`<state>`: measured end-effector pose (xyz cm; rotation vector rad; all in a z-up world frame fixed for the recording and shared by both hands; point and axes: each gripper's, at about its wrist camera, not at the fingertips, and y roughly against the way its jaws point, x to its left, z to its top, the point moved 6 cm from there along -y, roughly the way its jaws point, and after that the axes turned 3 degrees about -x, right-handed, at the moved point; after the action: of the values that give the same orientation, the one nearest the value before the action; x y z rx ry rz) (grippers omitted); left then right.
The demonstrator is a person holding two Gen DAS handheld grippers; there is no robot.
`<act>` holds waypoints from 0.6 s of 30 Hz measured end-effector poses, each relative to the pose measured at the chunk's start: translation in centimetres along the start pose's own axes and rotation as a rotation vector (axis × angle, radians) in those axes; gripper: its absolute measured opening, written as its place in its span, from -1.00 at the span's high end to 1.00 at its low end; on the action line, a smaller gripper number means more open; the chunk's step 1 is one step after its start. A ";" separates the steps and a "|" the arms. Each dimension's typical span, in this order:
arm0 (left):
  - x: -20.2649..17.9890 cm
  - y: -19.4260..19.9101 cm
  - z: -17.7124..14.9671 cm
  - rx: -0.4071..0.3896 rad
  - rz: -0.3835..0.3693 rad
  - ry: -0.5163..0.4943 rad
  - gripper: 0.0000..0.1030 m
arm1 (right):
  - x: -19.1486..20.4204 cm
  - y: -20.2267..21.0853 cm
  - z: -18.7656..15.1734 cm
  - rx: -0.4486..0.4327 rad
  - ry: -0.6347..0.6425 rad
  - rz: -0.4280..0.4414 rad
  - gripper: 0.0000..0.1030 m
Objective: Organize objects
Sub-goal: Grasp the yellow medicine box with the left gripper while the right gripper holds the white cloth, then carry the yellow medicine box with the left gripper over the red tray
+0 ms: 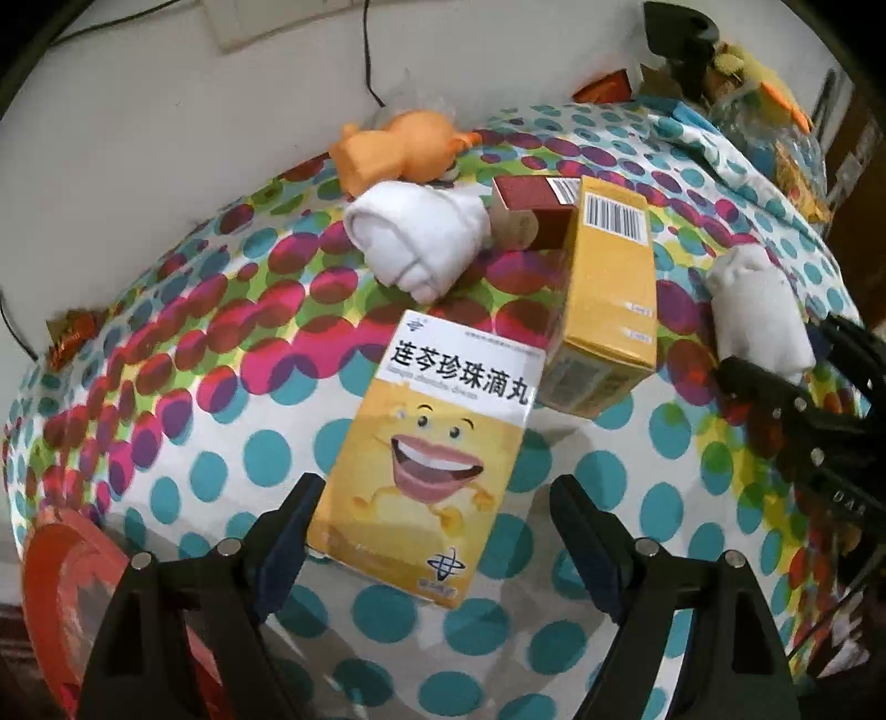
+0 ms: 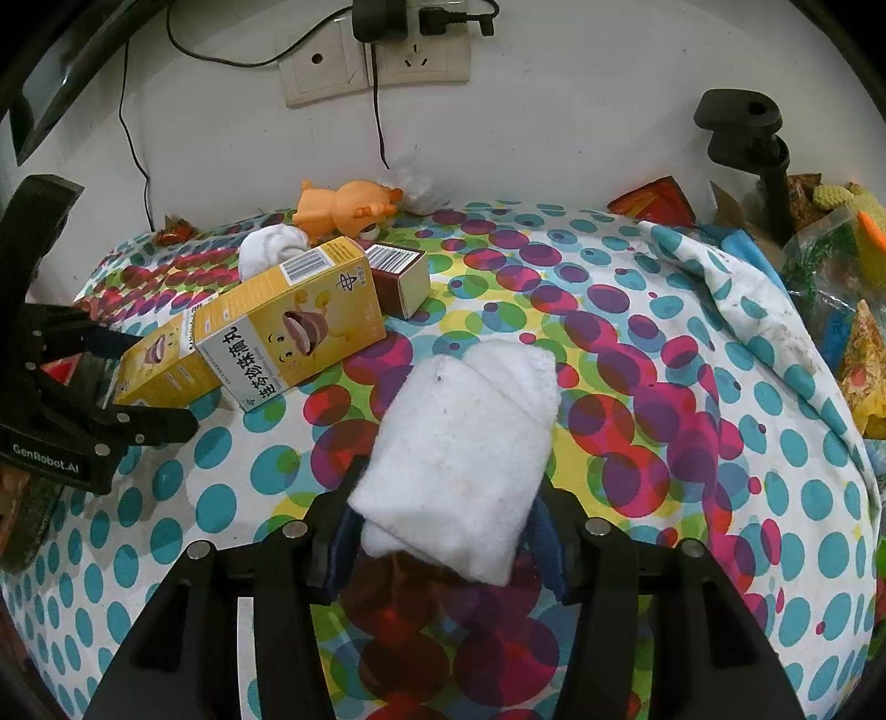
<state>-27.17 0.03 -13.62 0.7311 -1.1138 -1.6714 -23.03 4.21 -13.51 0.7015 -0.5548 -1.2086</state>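
A yellow medicine box with a smiling face (image 1: pixel 437 454) lies flat on the dotted tablecloth (image 1: pixel 221 471). My left gripper (image 1: pixel 437 498) hangs open over its near end, one finger on each side, and neither pad presses on it. A second yellow box (image 1: pixel 603 304) leans beside it, in front of a dark red box (image 1: pixel 531 205). A rolled white towel (image 2: pixel 459 443) rests on the cloth between the fingers of my right gripper (image 2: pixel 446 526), whose jaws stand loose around it. Another white towel (image 1: pixel 421 238) and an orange toy (image 1: pixel 398 149) lie near the wall.
Wall sockets with a plugged charger (image 2: pixel 387 50) and cables hang behind the table. A black clamp stand (image 2: pixel 747 133), snack bags (image 2: pixel 864 354) and a bunched fold of cloth (image 2: pixel 736 299) crowd the right side. A red round object (image 1: pixel 72 581) sits at the left edge.
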 end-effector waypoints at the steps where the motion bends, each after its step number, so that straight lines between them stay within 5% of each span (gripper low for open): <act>1: 0.1 0.0 0.0 0.000 0.000 0.017 -0.64 | 0.1 0.0 0.0 0.001 0.003 -0.004 0.01; 6: -0.1 0.2 -0.4 -0.016 -0.002 0.112 -0.46 | 1.1 0.0 0.0 0.002 0.009 -0.009 0.01; 8: -0.5 0.8 -0.5 -0.050 0.007 0.129 -0.05 | 0.7 0.1 0.0 0.002 0.009 -0.008 0.01; 18: -1.7 2.6 -3.3 -0.139 0.069 0.246 -0.04 | 0.5 0.0 0.0 0.001 0.009 -0.004 0.01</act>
<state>-22.77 0.20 -12.56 0.7765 -0.8332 -1.5370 -22.85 3.73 -13.52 0.7087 -0.5466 -1.2088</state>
